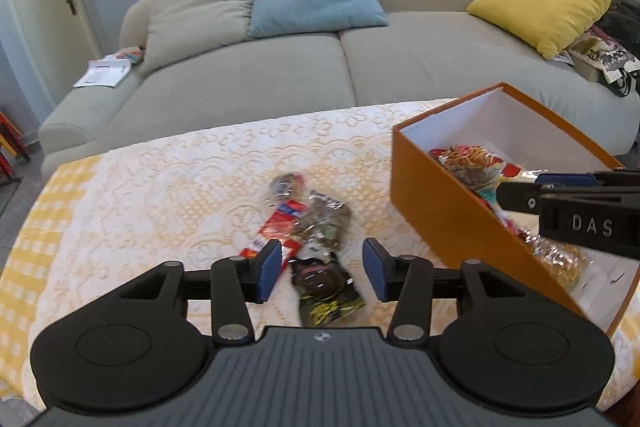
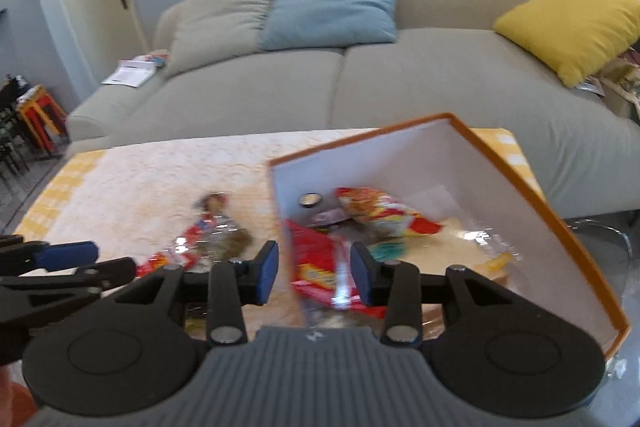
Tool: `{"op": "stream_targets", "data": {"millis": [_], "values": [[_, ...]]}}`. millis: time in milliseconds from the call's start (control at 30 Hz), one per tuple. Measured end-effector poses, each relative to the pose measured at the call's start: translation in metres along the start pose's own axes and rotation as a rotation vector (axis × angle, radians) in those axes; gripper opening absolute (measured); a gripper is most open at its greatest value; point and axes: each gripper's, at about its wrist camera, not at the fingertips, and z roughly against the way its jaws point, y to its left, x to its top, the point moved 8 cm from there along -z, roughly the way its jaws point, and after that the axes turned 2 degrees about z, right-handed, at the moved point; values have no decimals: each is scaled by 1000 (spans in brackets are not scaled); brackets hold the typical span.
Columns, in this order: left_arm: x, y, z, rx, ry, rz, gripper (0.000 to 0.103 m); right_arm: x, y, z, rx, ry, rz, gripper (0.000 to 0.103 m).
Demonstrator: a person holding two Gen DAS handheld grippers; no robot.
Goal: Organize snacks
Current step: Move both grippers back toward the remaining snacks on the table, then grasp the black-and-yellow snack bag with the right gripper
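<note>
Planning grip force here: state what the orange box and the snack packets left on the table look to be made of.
Orange box: looks like rigid cardboard, matte orange outside, plain white lining; straight thin walls and crisp corners suggest this.
Snack packets: thin plastic or foil film, probably; crinkled, glossy, with bright glare, partly clear.
Tablecloth under them: seemingly lace-patterned, material unclear.

Orange box (image 1: 448,203) with white interior; yellow-checked tablecloth (image 1: 36,223) under cream lace; red snack packet (image 1: 276,227); dark packet (image 1: 324,287); blue gripper pads (image 1: 268,271); yellow cushion (image 1: 548,9).
</note>
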Motion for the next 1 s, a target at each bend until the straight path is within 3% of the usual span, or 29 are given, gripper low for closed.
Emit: {"op": "stream_targets", "data": {"millis": [167,367,533,767,1000], "values": [[-15,20,1,29,12,18,57,-15,35,2,60,8,26,39],[-40,46,-4,8,39,61,61,-45,70,-2,115,48,99,40],[-55,64,-12,-5,70,109,61,-62,83,-18,130,99,115,47],[-63,77,-30,-33,101,153,61,-75,94,-46,140,159,116,47],[-65,81,-57,-14,124,67,61,-67,110,-80,158,163,167,48]]}}
